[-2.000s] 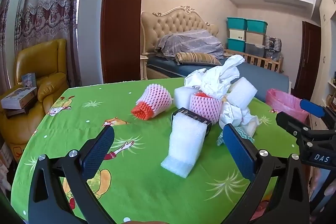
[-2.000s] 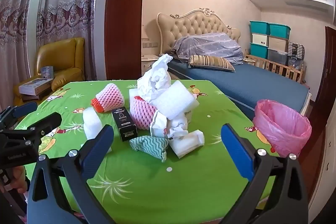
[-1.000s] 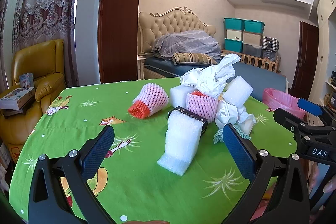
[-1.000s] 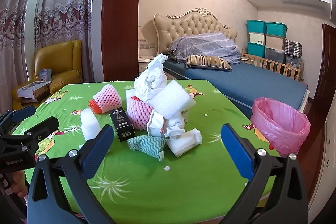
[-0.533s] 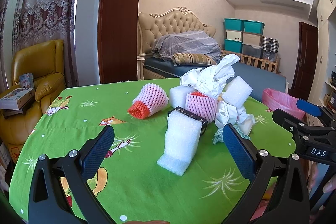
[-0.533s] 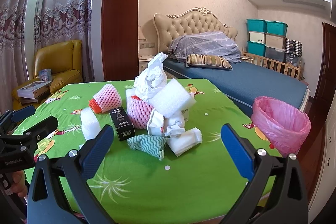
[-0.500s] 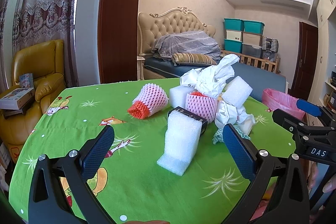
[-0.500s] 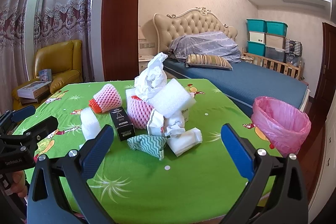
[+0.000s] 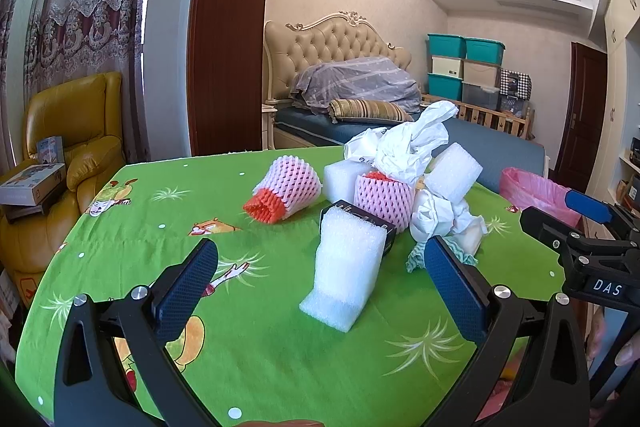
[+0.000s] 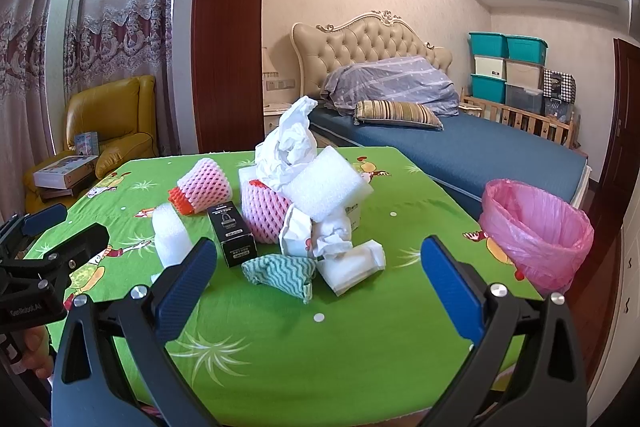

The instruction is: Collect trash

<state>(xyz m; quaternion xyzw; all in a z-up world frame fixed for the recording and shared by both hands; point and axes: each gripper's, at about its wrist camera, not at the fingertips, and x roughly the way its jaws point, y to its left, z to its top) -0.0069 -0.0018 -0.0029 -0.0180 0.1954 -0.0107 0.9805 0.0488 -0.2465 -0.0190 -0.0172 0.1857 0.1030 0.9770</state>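
Green cloth (image 10: 360, 339) is spread on the table, and the trash (image 10: 296, 211) is heaped at its middle: foam, netting, crumpled paper. Both the left gripper (image 9: 320, 281) and right gripper (image 10: 318, 277) are held wide apart, empty, short of the heap. A pink-lined bin (image 10: 536, 227) is seen at the right edge.

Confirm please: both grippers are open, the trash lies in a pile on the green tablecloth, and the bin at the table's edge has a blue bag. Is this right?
Not quite: the bin bag is pink, not blue, as the right wrist view shows. The rest holds: the left gripper and right gripper are both open, and the trash pile lies on the green tablecloth.
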